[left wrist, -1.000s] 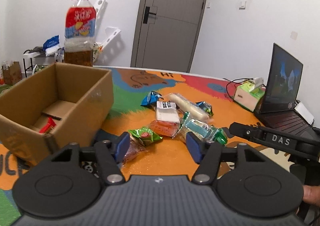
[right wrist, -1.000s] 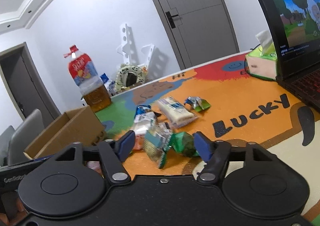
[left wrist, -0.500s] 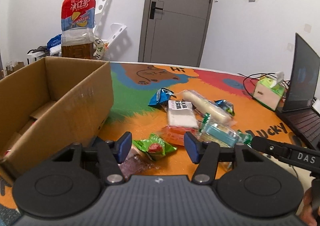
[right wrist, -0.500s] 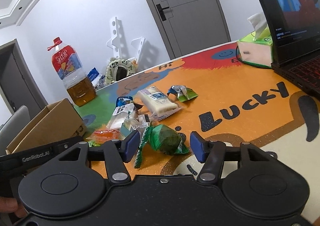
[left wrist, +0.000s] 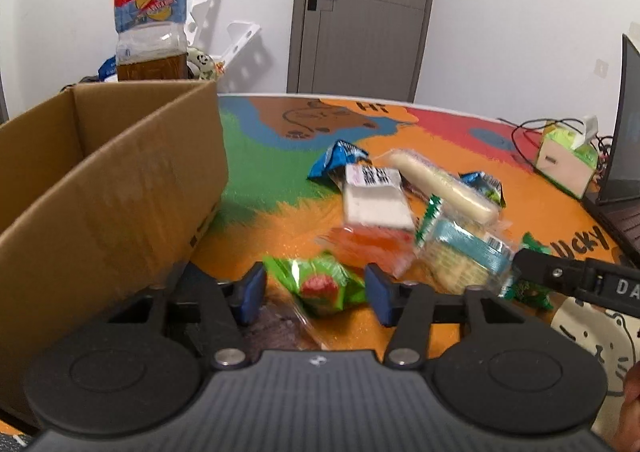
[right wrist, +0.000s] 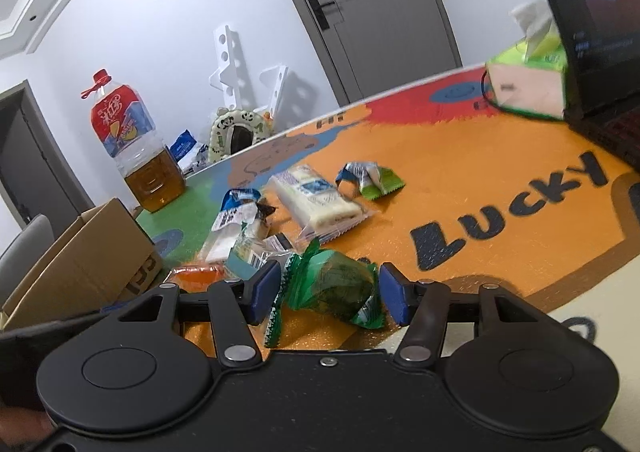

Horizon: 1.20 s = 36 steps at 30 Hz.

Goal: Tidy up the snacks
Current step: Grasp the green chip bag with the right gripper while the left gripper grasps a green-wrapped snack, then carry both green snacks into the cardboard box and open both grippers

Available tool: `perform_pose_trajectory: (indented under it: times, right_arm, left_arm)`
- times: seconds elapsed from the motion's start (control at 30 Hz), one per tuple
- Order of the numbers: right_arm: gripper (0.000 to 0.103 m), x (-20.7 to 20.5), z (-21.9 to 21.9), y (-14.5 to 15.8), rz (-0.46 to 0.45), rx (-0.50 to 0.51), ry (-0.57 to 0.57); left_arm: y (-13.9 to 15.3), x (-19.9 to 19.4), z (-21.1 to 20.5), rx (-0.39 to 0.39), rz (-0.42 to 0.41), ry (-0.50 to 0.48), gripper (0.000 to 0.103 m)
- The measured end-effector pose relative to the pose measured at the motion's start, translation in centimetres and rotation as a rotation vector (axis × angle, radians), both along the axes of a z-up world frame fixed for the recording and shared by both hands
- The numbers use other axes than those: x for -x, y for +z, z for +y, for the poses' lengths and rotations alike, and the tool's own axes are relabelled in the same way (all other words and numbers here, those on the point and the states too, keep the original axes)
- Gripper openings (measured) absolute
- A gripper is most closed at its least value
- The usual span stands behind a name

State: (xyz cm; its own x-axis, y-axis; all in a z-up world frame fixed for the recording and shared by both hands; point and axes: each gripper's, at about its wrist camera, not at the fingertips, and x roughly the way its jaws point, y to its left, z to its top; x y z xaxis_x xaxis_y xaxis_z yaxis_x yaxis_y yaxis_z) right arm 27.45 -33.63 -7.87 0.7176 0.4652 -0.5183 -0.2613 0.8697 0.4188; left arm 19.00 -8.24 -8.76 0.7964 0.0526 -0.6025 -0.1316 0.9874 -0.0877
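Since earlier: both grippers had come lower and closer to the snack pile, each now straddling one packet; the box filled more of the left view.
Left gripper point(left wrist: 316, 294): jaws apart, blue pads either side of the green packet point(left wrist: 320, 286) with a red picture on it; contact with the pads could not be told, the frame being blurred.
Right gripper point(right wrist: 328, 294): jaws apart, a dark green packet point(right wrist: 340, 290) lying between its pads, on the mat near the pile's edge.
Snack pile: middle of the mat point(right wrist: 460, 179), right of the box in the left view.
White bar point(left wrist: 374, 199): barcode end away from the camera, just behind an orange packet point(left wrist: 368, 246).
Long white roll point(left wrist: 440, 185): lying aslant beside the white bar.
Blue packet point(left wrist: 336, 161): at the far side of the pile, touching the white bar.
Teal cracker pack point(left wrist: 460, 252): right of the orange packet, just by the right gripper's arm.
Box point(left wrist: 100, 187): cardboard, open-topped, at the left edge of the mat.
Bottle point(left wrist: 150, 11): behind the box, amber liquid in its lower part.
Tissue box point(right wrist: 528, 83): far right, beside the laptop point(right wrist: 592, 31).
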Motion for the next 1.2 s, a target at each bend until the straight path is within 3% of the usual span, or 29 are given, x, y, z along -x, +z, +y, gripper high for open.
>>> perform_pose_trajectory:
  times: [0.07,0.13,0.17,0.2,0.33,0.53,0.9,1.2]
  right_arm:
    - [0.056,-0.2,0.3,-0.3,0.016,0.002,0.008]
    - [0.050,0.0,0.4,-0.4,0.010,0.006,0.004]
    - [0.047,0.1,0.3,-0.4,0.009,0.007,0.005]
    - [0.041,0.2,0.2,-0.4,0.014,0.000,0.008]
    - [0.037,0.8,-0.1,-0.3,0.012,0.001,0.002]
    - [0.037,2.5,-0.9,0.5,-0.025,-0.012,-0.024]
    - [0.037,4.4,-1.2,4.6,-0.122,-0.060,-0.022]
    - [0.036,5.3,1.4,7.2,-0.194,-0.066,0.065]
  left_arm:
    - [-0.1,0.0,0.1,0.010,0.013,-0.001,0.041]
    - [-0.1,0.2,0.0,0.007,0.014,-0.003,0.040]
    - [0.0,0.3,-0.1,0.006,0.013,-0.002,0.032]
    - [0.1,0.5,-0.2,0.010,0.010,-0.004,0.032]
    - [0.5,1.6,-0.8,0.019,0.002,-0.027,0.032]
    - [1.5,4.0,-1.0,0.044,-0.019,-0.039,0.032]
    - [6.7,6.8,-0.6,0.079,-0.144,-0.056,0.032]
    - [9.6,8.7,2.1,0.089,-0.234,0.006,0.032]
